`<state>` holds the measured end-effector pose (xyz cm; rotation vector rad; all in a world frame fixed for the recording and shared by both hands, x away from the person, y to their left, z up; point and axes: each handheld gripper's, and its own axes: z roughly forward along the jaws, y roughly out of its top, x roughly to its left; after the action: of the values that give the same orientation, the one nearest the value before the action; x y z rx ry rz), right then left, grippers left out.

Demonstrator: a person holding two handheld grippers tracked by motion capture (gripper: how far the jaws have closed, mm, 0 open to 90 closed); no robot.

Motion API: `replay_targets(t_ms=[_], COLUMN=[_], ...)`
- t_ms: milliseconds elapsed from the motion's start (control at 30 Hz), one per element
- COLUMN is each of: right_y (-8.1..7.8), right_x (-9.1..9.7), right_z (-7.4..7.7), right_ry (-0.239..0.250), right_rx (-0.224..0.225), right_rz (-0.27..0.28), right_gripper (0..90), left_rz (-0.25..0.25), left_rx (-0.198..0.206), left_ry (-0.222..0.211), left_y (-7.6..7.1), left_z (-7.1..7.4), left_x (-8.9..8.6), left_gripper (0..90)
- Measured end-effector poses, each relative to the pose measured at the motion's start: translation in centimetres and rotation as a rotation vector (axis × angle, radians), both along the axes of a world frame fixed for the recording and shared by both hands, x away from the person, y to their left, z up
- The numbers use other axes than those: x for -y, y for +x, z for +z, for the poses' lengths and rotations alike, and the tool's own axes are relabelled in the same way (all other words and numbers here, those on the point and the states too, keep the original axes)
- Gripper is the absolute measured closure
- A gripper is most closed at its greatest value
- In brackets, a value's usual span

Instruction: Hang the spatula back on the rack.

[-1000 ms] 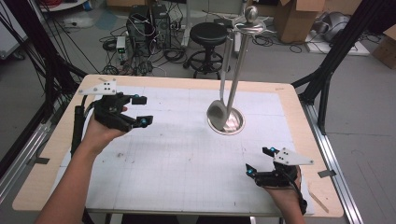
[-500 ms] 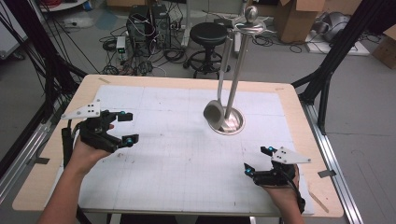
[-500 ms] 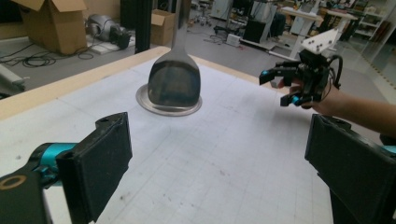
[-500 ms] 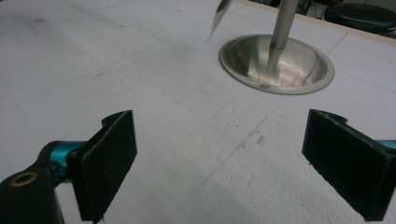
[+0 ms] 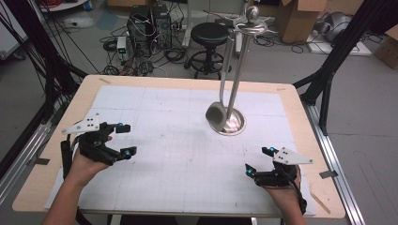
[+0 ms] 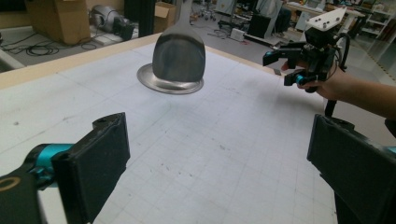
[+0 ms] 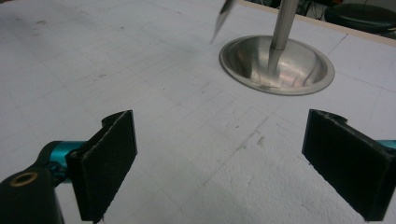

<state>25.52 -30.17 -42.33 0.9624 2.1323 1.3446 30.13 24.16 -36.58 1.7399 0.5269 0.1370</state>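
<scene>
The left claw sits well to the left of the metal stand, low over the white gridded sheet that covers the table. Its jaws have just been opening and now stand wide apart, with nothing between them but bare sheet; in the left gripper view the pads frame the sheet only.

The stand rises from a round, dished base toward the far side of the table, right of the middle. A ladle hangs from the top of the stand, its bowl down just beside the pole on the left, close above the rim of the base. In the left gripper view the bowl faces the camera in front of the base.

The right claw rests near the table's front edge, in front of the stand and a little to its right. Its jaws also stand wide apart and hold nothing, pointing toward the base.
</scene>
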Motion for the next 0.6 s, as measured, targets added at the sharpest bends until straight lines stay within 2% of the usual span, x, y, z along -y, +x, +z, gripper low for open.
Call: replay_targets(t_ms=[167, 200, 267, 367, 467, 600], right_y=[-0.1, -0.1, 0.1, 0.2, 0.2, 0.4], right_x=[0.3, 0.5, 0.7, 0.9, 1.0, 0.9], right_z=[0.0, -0.1, -0.2, -0.3, -0.3, -0.3], right_ry=[0.000, 0.009, 0.010, 0.010, 0.022, 0.022], right_rx=[0.003, -0.003, -0.003, -0.007, -0.003, -0.002], right_rz=[0.002, -0.007, -0.008, -0.010, -0.012, -0.008], right_gripper=[8.7, 8.7, 8.7, 8.6, 8.7, 8.7], left_rz=[0.005, 0.004, 0.010, 0.020, 0.042, 0.054], left_rx=[-0.019, -0.031, -0.034, -0.043, -0.046, -0.052], left_ry=[0.002, 0.016, 0.010, 0.024, 0.056, 0.056], left_y=[-0.8, -1.0, -1.2, -1.1, -1.0, -1.0], left_z=[-0.9, -1.3, -1.8, -2.4, -3.7, -4.5], left_x=[-0.4, -0.4, -0.4, -0.4, -0.5, -0.8], left_gripper=[6.0, 5.9, 2.7, 2.5, 1.7, 1.7])
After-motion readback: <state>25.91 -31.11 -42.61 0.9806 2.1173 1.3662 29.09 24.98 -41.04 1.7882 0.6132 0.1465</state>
